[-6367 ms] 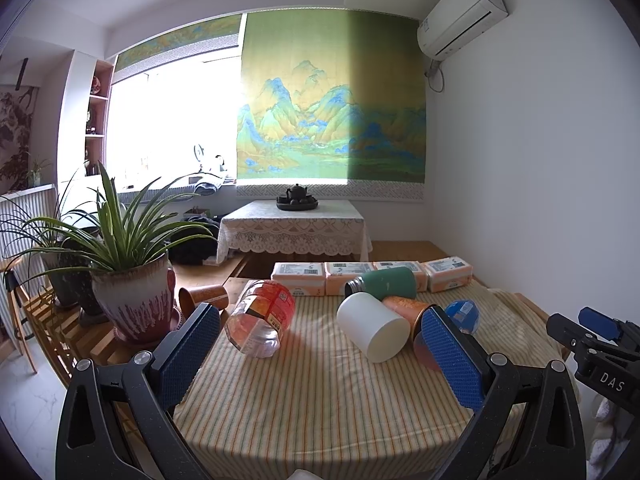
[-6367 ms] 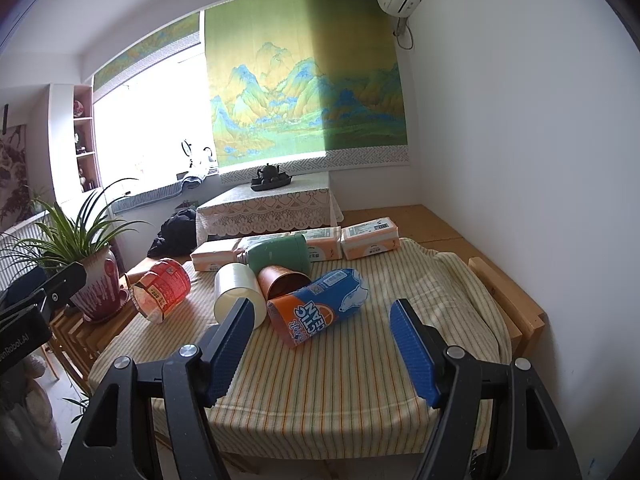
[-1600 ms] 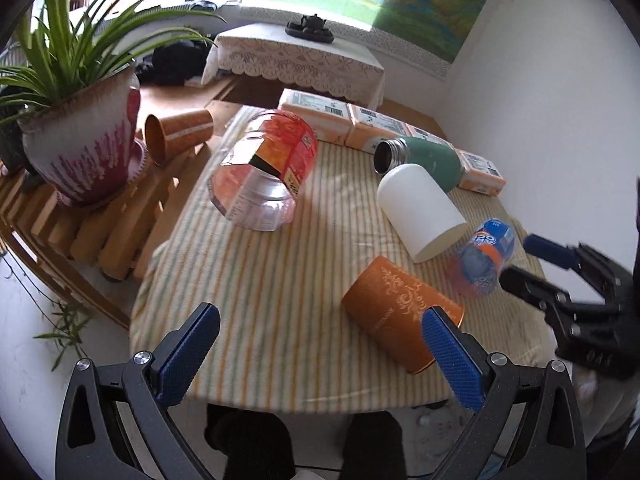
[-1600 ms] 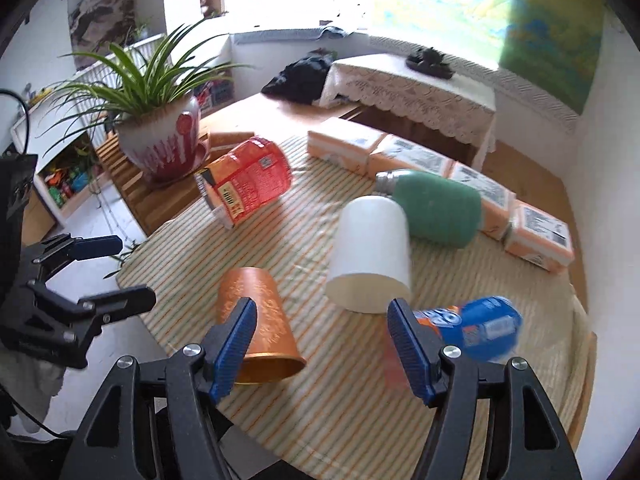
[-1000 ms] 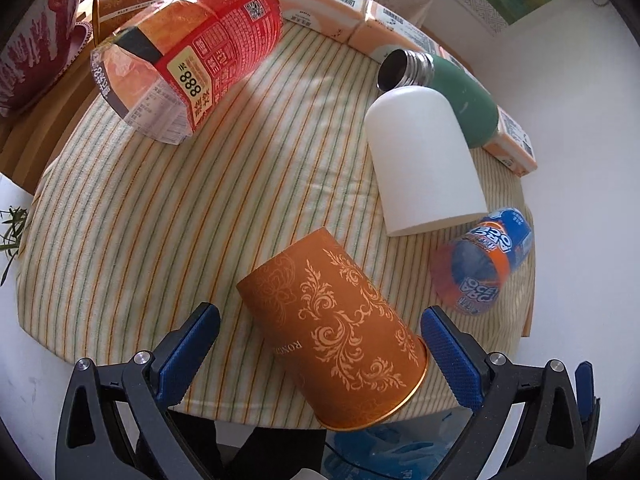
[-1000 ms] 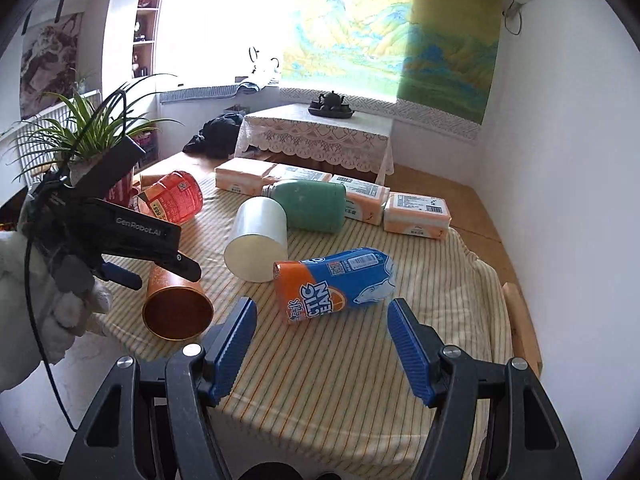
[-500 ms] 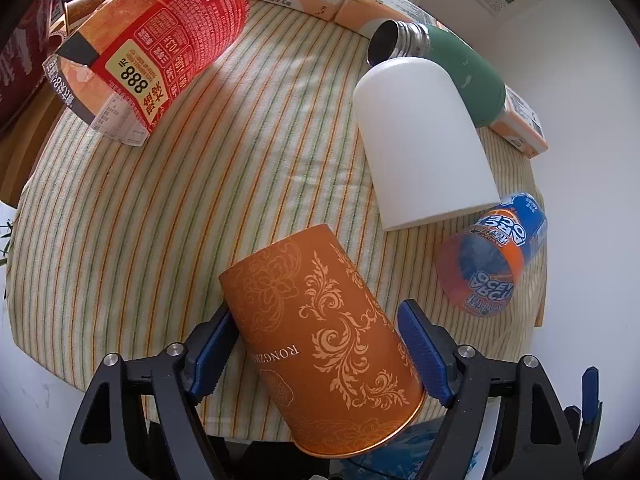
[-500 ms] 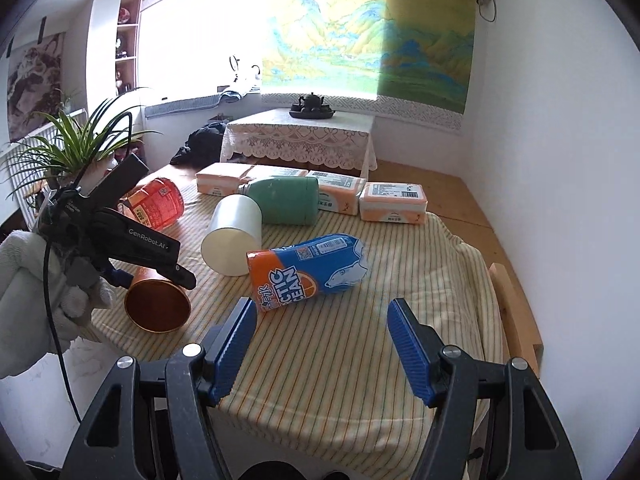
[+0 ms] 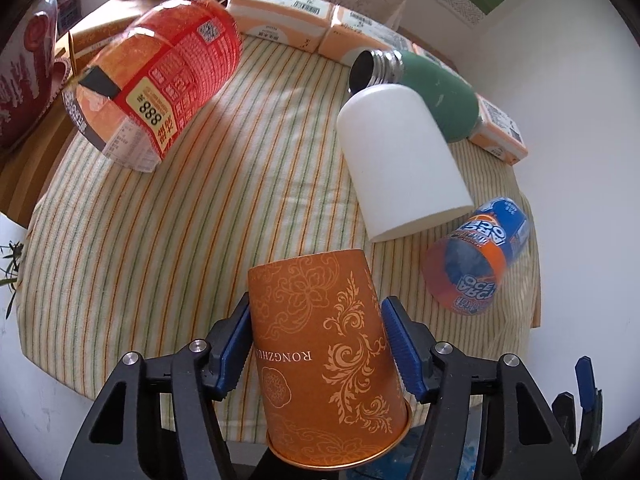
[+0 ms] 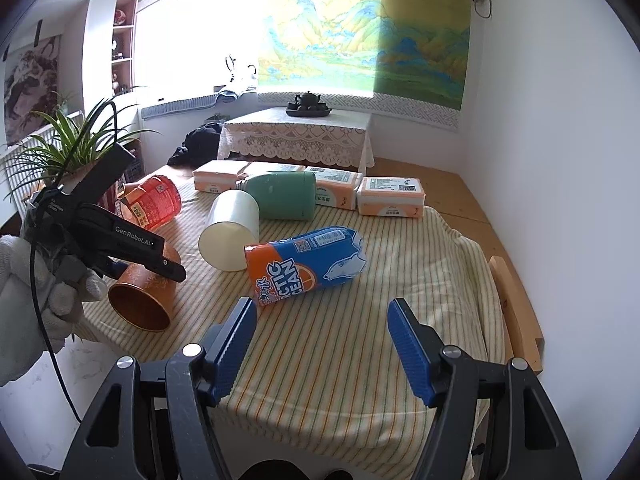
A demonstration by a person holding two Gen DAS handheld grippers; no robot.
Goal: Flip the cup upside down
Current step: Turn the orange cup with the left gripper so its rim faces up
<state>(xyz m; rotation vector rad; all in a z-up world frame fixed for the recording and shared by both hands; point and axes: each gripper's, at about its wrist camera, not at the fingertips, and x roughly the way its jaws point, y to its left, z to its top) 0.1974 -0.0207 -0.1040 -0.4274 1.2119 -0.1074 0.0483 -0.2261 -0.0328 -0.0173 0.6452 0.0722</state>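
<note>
An orange paper cup point(image 9: 324, 348) with a gold floral pattern lies on its side at the near left edge of the striped table point(image 9: 160, 240), its open mouth toward the left wrist camera. My left gripper point(image 9: 316, 344) is shut on the cup, a blue pad on each side of its wall. In the right wrist view the cup point(image 10: 140, 296) is held by the left gripper point(image 10: 132, 264) in a white-gloved hand. My right gripper point(image 10: 322, 336) is open and empty above the table's near edge.
A white cup point(image 9: 396, 160), a green flask point(image 9: 432, 88), an orange-blue bottle point(image 9: 476, 260) and a red jar point(image 9: 160, 92) lie on their sides. Tissue packs point(image 10: 390, 196) line the far edge. A potted plant point(image 10: 68, 152) stands to the left. A wall is on the right.
My left gripper has closed its pads on the orange cup and moved closer over it. The cup has turned with its mouth toward the camera. The right gripper has barely moved.
</note>
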